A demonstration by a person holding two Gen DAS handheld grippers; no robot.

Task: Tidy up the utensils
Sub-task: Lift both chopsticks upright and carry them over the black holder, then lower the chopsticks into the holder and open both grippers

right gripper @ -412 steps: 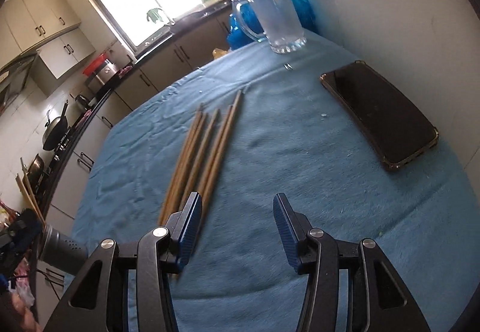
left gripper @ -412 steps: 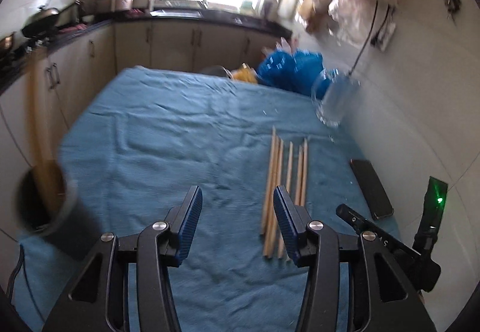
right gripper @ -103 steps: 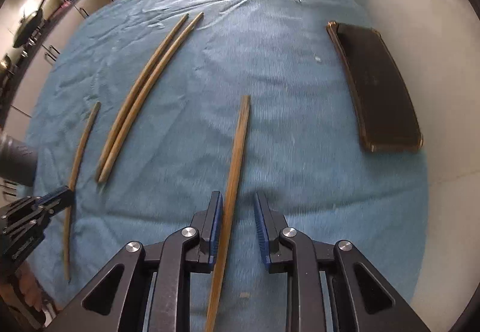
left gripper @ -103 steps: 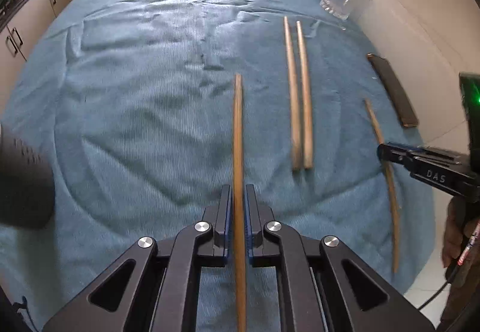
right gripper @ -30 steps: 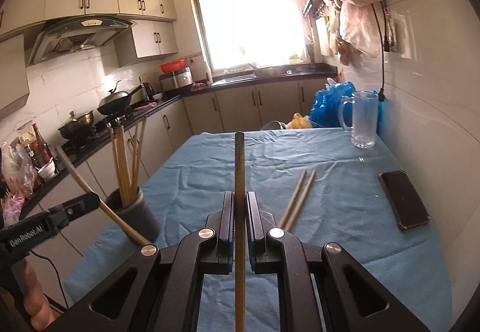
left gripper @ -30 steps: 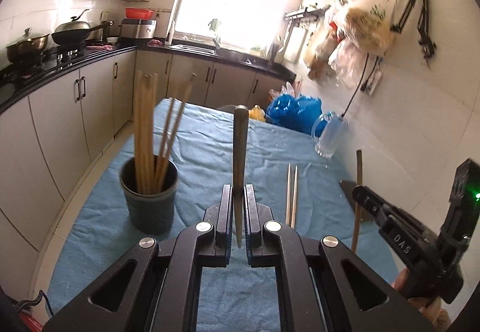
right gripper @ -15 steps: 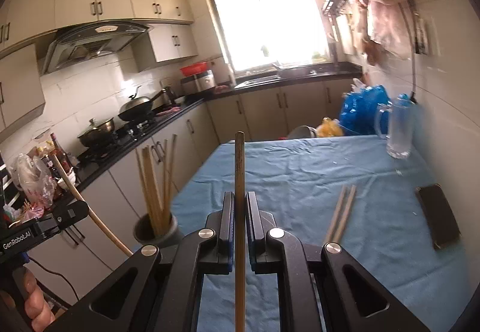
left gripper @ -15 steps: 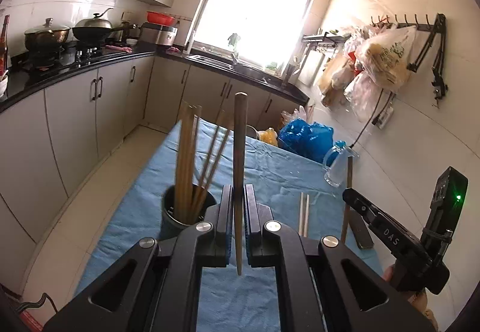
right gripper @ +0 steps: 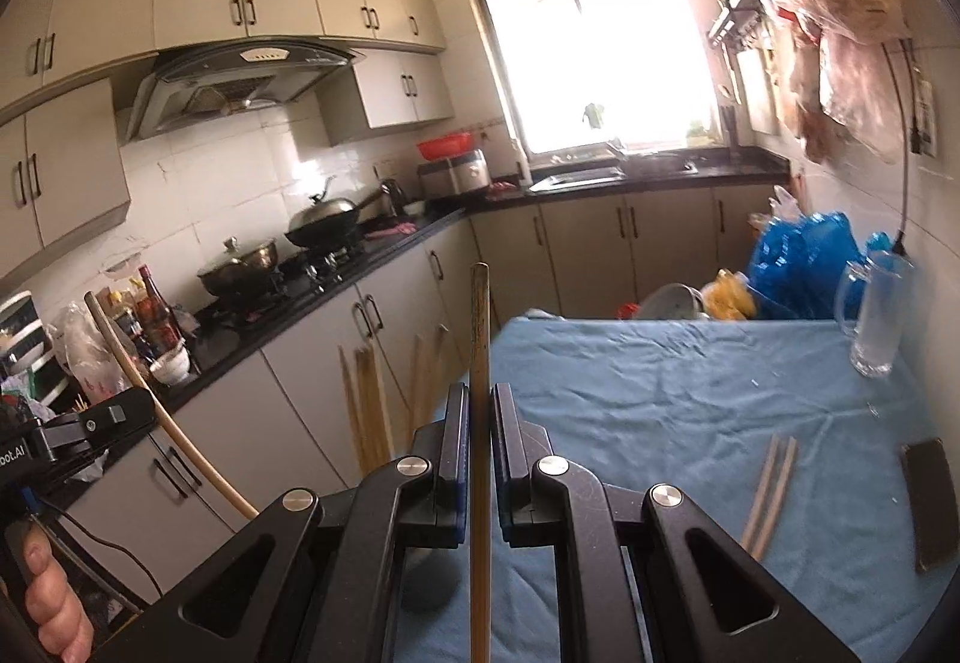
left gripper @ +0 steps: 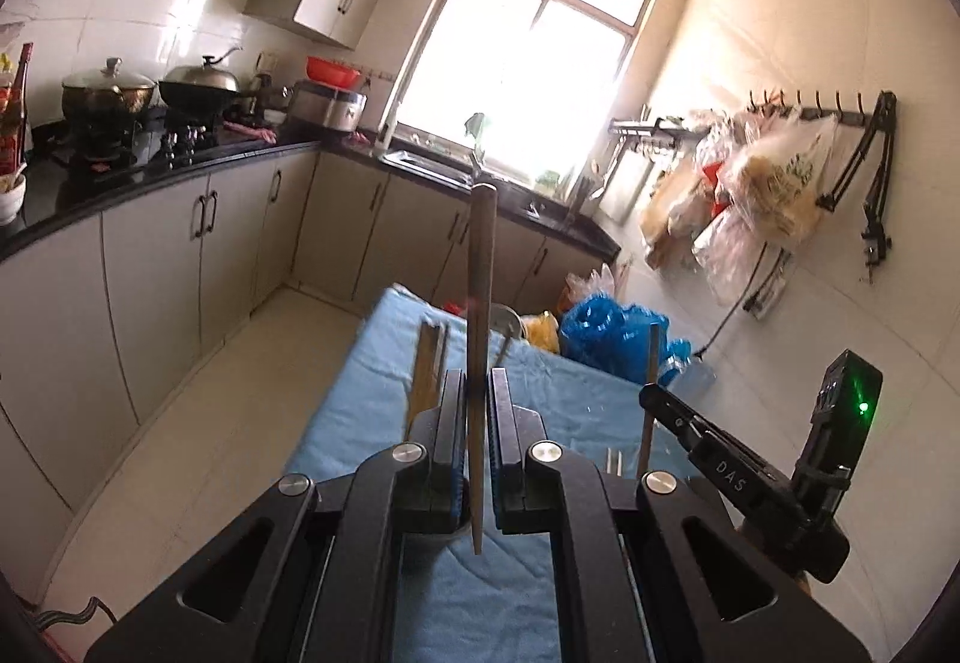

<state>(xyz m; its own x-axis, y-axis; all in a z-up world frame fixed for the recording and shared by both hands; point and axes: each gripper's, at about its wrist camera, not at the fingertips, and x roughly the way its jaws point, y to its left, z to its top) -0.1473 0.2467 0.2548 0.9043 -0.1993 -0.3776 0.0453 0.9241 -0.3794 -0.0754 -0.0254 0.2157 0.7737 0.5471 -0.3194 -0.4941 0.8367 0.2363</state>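
We see the left gripper (left gripper: pixel 477 411) clamped on a long tapered wooden chopstick (left gripper: pixel 480 303), which stands nearly upright between its blue-padded jaws, thick end up, above the near end of the table with the blue cloth (left gripper: pixel 384 405). The right gripper (right gripper: pixel 479 423) is likewise closed tight on a second wooden chopstick (right gripper: pixel 479 339), also held upright. Just behind the jaws in both views rises a bundle of wooden chopsticks (right gripper: pixel 366 399) standing on end; what holds them is hidden behind the grippers. A pair of pale wooden chopsticks (right gripper: pixel 771 486) lies flat on the cloth, side by side and touching, near a dark flat phone (right gripper: pixel 929 501). A clear glass mug (right gripper: pixel 877 324) stands at the far right corner.
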